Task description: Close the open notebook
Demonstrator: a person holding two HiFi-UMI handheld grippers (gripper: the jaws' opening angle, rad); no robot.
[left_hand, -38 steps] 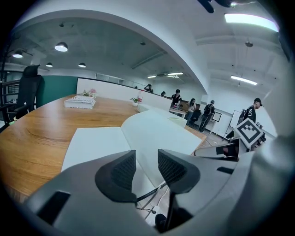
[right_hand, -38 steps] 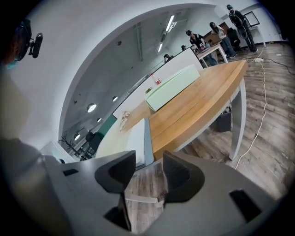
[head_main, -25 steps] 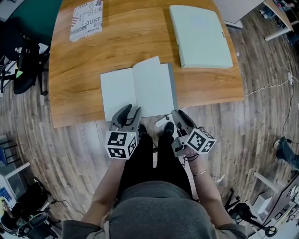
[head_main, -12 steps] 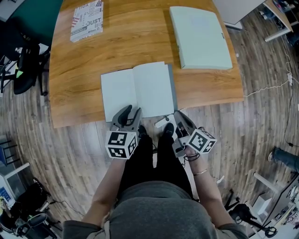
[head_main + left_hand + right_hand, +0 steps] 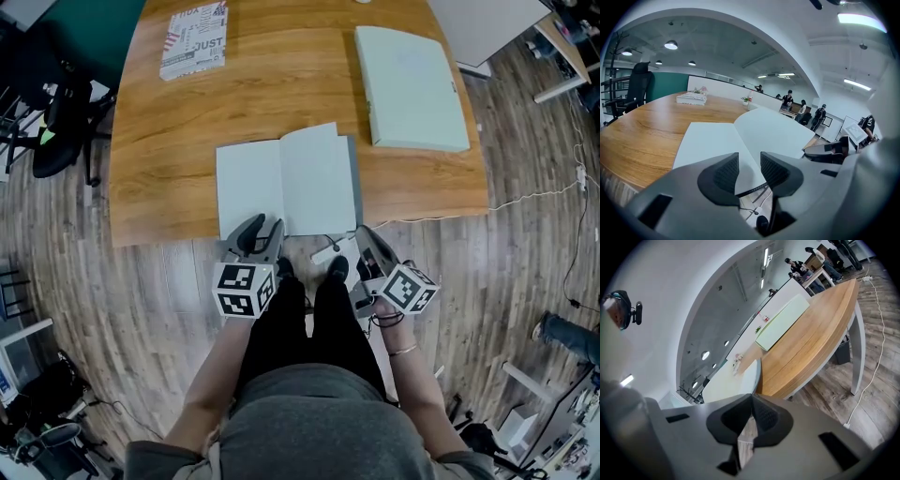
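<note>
The open notebook [image 5: 286, 183] lies with blank pale pages on the wooden table [image 5: 169, 159], near its front edge. Its right page [image 5: 773, 131] bows up a little from the spine. My left gripper [image 5: 258, 230] hovers at the notebook's lower left corner, open by a narrow gap with nothing between its pads [image 5: 725, 171]. My right gripper [image 5: 367, 239] sits just off the table edge below the notebook's lower right corner, its jaws shut together and empty. In the right gripper view the notebook [image 5: 733, 380] shows ahead and to the left of the right gripper [image 5: 752, 404].
A closed pale green book [image 5: 412, 75] lies at the back right of the table. A patterned book [image 5: 194, 39] lies at the back left. An office chair [image 5: 56, 122] stands left of the table, and a cable [image 5: 525, 197] runs over the floor at the right.
The right gripper's jaws have gone from wide apart to shut. Both grippers have stayed at the table's front edge, and the notebook lies as before.
</note>
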